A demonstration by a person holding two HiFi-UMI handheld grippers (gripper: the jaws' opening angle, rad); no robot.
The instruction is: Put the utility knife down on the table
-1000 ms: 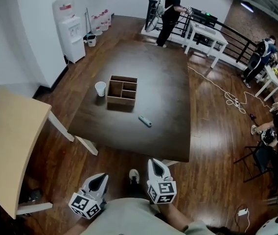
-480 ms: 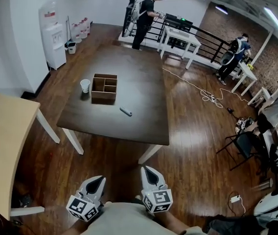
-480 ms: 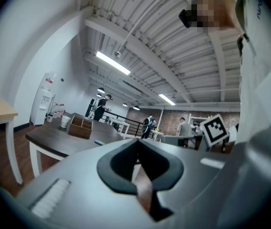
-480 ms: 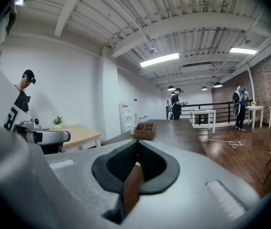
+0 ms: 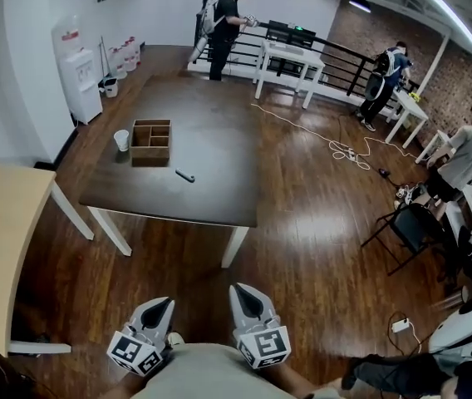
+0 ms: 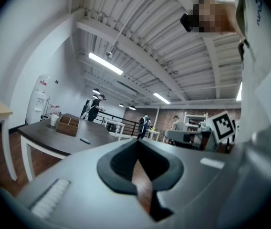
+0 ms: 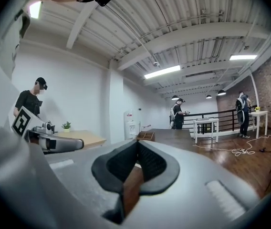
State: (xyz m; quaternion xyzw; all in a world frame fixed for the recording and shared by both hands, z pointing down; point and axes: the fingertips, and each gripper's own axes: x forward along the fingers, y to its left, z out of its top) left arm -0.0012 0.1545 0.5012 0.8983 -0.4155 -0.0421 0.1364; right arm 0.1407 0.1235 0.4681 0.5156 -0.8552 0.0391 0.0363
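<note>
The dark table stands on the wood floor, and on it sit a wooden box, a white cup just beside it, and a knife lying nearer the front edge.

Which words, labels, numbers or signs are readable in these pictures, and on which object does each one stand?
No text here can be quoted; nothing is readable.
Red label on the water dispenser: too small to read.
Square markers on the left gripper and the right gripper: black-and-white patterns only, no letters or numbers.
Dark print on the white garment in the left gripper view: blurred and cut off, not readable.
</note>
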